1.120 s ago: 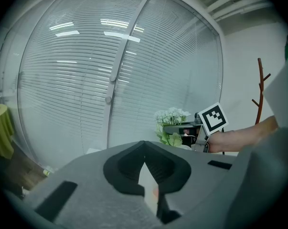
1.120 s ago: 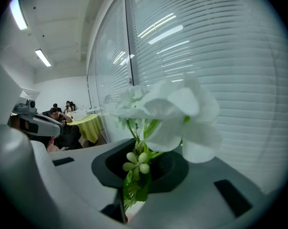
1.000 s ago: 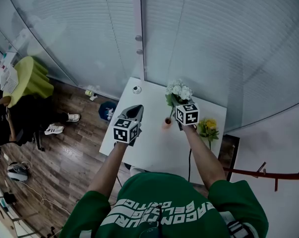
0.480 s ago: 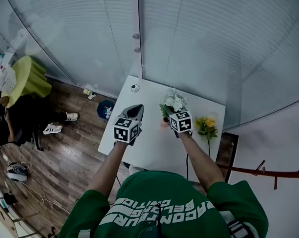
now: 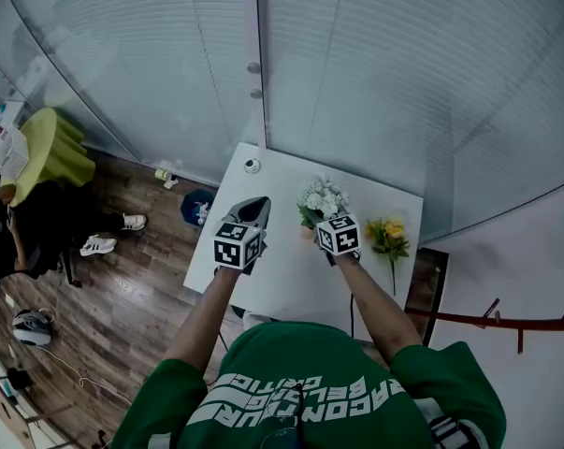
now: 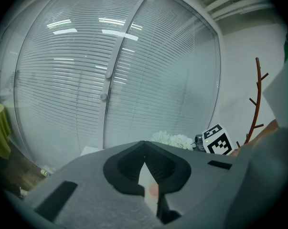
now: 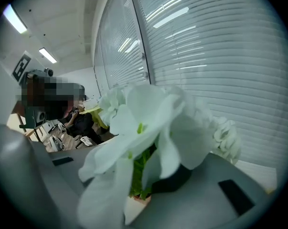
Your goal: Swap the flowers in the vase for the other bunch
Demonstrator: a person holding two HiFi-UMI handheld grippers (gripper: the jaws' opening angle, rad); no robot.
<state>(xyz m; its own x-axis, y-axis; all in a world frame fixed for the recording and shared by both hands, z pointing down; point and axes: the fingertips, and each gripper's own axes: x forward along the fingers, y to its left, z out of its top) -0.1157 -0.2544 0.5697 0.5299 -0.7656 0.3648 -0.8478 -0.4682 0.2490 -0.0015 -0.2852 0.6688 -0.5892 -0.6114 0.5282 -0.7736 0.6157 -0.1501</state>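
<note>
A bunch of white flowers [image 5: 321,197] stands over the small pinkish vase [image 5: 306,235] on the white table [image 5: 282,279]. My right gripper [image 5: 317,222] holds the bunch by its green stems [image 7: 140,173]. Its jaws are opening, with the stems still between them. The vase rim [image 7: 140,200] shows just under the stems in the right gripper view. A yellow bunch [image 5: 390,237] lies on the table to the right. My left gripper [image 5: 256,206] hovers left of the vase, shut and holding nothing; in its own view its tips [image 6: 144,149] meet, with the white flowers [image 6: 172,140] beyond.
A small round object [image 5: 252,166] sits at the table's far left corner. A glass wall with blinds [image 5: 356,73] runs right behind the table. On the floor to the left are a blue bin [image 5: 199,206] and a seated person [image 5: 20,232]. A brown branch stand [image 5: 506,324] is at right.
My right gripper has come down and to the left with the white flowers, bringing their stems over the vase. The left gripper has stayed where it was.
</note>
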